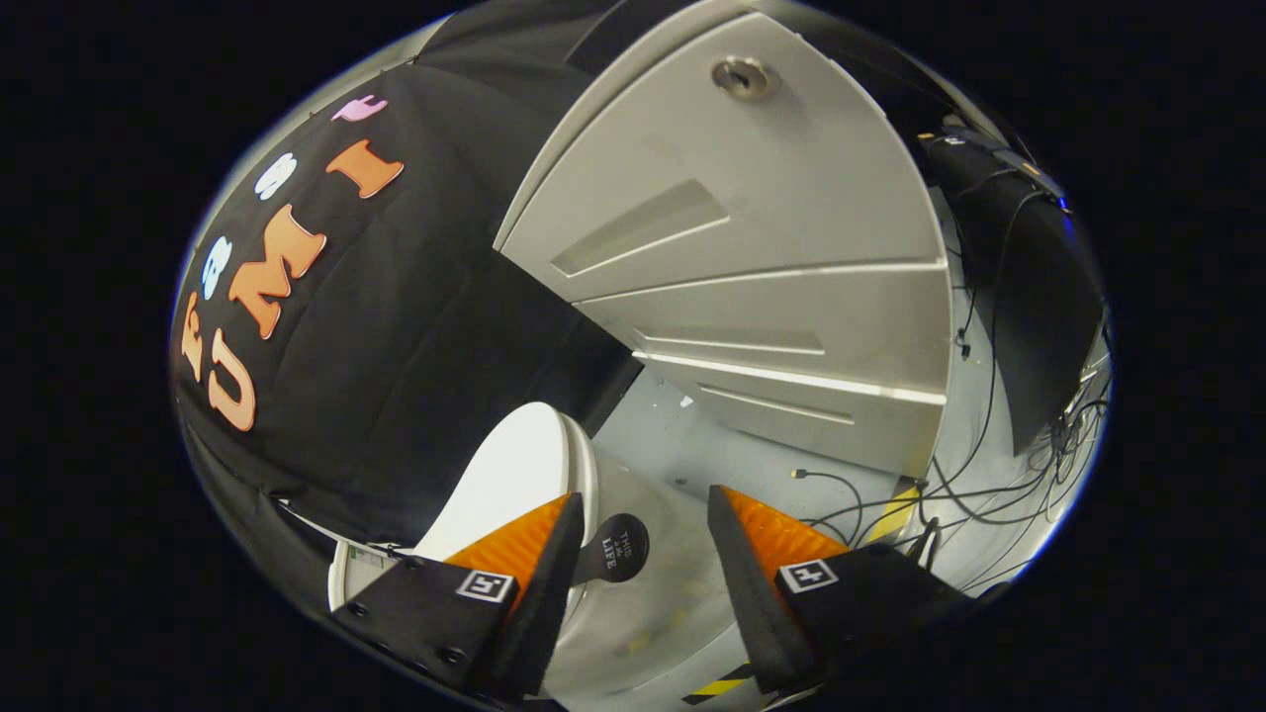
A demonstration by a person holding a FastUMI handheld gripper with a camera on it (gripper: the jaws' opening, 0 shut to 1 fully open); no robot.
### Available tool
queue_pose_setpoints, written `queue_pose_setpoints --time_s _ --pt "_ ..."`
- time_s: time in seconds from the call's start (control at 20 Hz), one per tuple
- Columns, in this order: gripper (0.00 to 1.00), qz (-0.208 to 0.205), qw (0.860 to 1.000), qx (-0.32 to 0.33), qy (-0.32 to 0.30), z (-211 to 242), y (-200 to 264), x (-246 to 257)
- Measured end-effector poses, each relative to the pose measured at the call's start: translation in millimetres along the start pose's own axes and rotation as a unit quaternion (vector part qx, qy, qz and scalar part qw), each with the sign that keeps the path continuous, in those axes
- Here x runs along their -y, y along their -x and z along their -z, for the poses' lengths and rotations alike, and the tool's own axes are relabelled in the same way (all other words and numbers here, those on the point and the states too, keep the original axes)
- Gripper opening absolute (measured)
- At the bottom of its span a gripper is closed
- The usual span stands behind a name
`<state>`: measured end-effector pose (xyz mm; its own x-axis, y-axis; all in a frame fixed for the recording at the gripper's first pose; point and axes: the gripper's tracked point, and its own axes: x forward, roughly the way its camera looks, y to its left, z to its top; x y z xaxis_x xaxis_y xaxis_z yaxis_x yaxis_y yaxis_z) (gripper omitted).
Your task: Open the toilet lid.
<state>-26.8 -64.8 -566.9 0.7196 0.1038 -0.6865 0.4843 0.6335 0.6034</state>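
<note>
The tool [643, 554] has its fingers spread wide, pinching nothing. Just beyond the left finger, low and left of centre in the frame, the white toilet lid [519, 470] stands raised on edge, with the seat [648, 613] showing in the gap between the fingers and a small dark round tag [615, 547] hanging there. Judging by this, the lid looks nearly or fully lifted; the next move probably calls for easing the tool away. Grey cabinet doors [752, 257] fill the upper right, cables [989, 475] at right.
</note>
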Motion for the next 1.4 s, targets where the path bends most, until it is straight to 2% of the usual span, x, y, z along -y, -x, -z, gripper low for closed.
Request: queue_pose_setpoints --time_s 0.1,0.15,0.2,0.25,0.4,0.45,0.55,0.6,0.75,1.15,1.4 --pt "0.70 -0.014 1.000 -0.019 -0.019 8.9 -7.1 -2.9" --pt "0.70 -0.022 0.999 -0.029 -0.027 13.9 -11.3 -3.4" --pt "0.63 -0.030 0.998 -0.043 -0.038 18.6 -11.8 -4.5" --pt "0.50 -0.042 0.996 -0.040 -0.061 18.1 -14.6 -9.3" --pt "0.31 -0.053 0.992 -0.040 -0.109 14.6 -21.0 -11.3" --pt "0.25 -0.061 0.991 -0.046 -0.114 11.7 -9.1 -13.4" --pt "0.16 -0.059 0.989 -0.044 -0.129 9.7 -5.1 -17.9" --pt "0.08 -0.050 0.988 -0.040 -0.138 8.4 -7.3 -20.8" --pt "0.08 -0.035 0.989 -0.039 -0.141 6.4 3.0 -25.9" --pt "0.08 -0.061 0.989 -0.009 -0.132 -18.5 35.5 -75.6" --pt "0.08 -0.049 0.995 0.049 -0.077 -42.4 40.3 -108.0"
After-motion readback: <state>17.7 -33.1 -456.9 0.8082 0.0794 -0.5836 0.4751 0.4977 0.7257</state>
